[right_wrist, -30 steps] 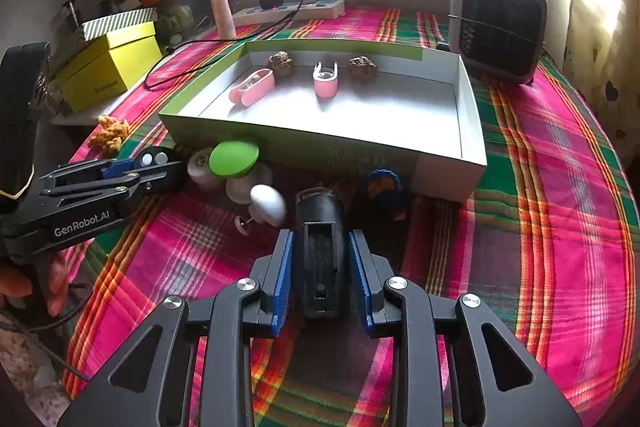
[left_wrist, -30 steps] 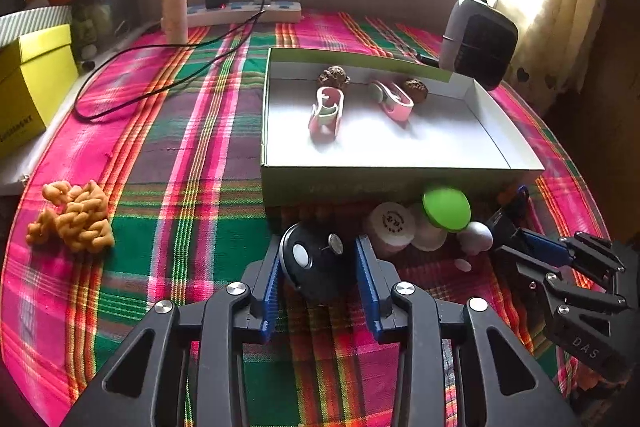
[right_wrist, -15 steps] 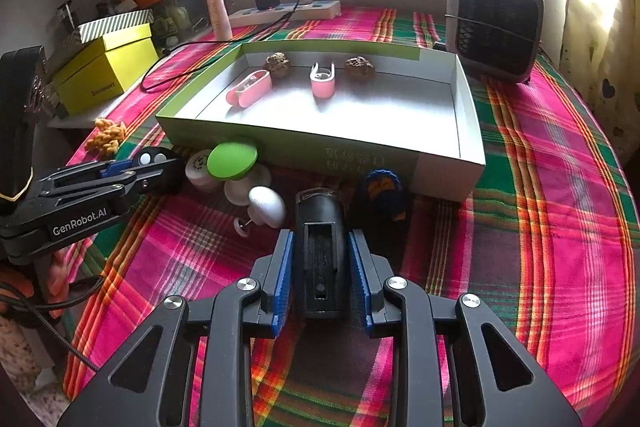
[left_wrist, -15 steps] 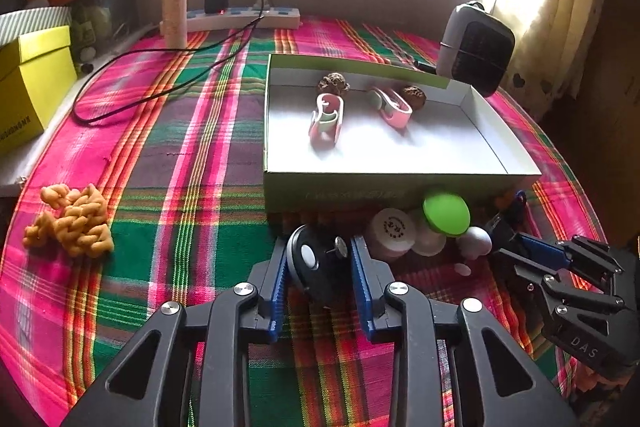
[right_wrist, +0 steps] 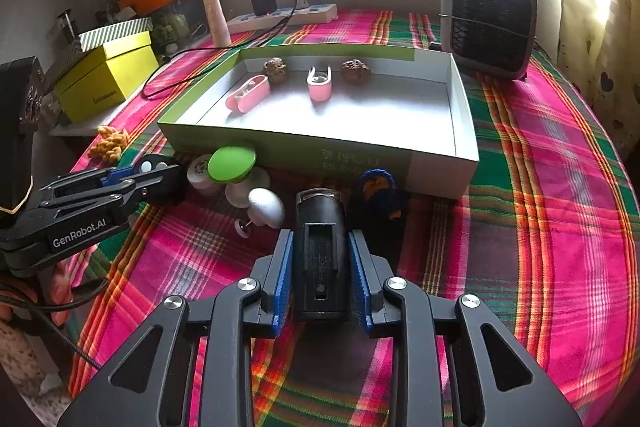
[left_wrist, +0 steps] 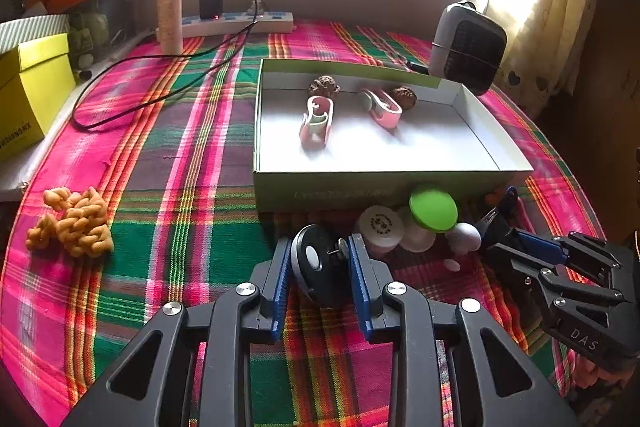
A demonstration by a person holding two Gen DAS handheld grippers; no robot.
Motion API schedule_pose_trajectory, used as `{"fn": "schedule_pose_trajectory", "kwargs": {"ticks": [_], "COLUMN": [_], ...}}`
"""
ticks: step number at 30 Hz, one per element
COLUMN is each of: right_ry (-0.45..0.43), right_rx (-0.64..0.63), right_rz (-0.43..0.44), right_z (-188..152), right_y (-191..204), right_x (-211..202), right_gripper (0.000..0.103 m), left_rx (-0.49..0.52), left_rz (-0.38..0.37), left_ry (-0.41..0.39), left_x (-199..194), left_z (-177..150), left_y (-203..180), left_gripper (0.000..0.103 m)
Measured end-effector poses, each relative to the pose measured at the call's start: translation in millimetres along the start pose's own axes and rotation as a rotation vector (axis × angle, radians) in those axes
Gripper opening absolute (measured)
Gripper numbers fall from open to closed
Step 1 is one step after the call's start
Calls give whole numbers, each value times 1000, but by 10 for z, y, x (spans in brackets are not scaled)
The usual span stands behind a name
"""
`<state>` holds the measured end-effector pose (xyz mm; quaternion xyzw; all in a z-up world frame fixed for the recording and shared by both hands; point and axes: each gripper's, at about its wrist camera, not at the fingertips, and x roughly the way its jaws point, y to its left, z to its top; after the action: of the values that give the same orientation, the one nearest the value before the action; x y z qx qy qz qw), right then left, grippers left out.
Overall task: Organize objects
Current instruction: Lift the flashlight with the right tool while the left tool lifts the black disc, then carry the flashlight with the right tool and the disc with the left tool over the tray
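The open white box (left_wrist: 394,171) is taken as the landmark. Just before its near wall, a black round remote (left_wrist: 318,267) is clamped between the narrowed pads of the left gripper (left_wrist: 320,267). A black cylindrical device (right_wrist: 320,251) is gripped by the right gripper (right_wrist: 320,267). Between them, a green lid (right_wrist: 231,163), white caps (right_wrist: 200,173) and a white egg-shaped piece (right_wrist: 266,206) crowd the near wall. Two pink clips (right_wrist: 320,85) and two brown nuts (right_wrist: 355,70) lie inside.

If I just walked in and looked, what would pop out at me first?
The bright pink and green checked cloth covers the whole table. In the middle sits a big open box holding two pink clips and two brown lumps. In front of it, the left tongs pinch a black round remote and the right tongs grip a black tube.
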<state>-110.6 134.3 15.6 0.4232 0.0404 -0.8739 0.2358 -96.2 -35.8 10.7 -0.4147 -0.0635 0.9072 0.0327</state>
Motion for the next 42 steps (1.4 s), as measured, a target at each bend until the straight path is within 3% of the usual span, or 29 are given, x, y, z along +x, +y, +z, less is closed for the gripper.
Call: {"fn": "schedule_pose_trajectory", "kwargs": {"ticks": [27,42], "right_ry": [-88,-103], "right_rx": [-4,31], "right_rz": [39,21], "right_z": [201,491], "right_y": [52,-100], "right_x": [-306,-246], "right_gripper": [28,28], "left_rx": [7,1], "left_rz": [-42,-84], "left_ry": [-78,-73], "left_x": [-346,-231], "left_z": [198,479], "left_y": [-61,-73], "left_gripper": [25,25]}}
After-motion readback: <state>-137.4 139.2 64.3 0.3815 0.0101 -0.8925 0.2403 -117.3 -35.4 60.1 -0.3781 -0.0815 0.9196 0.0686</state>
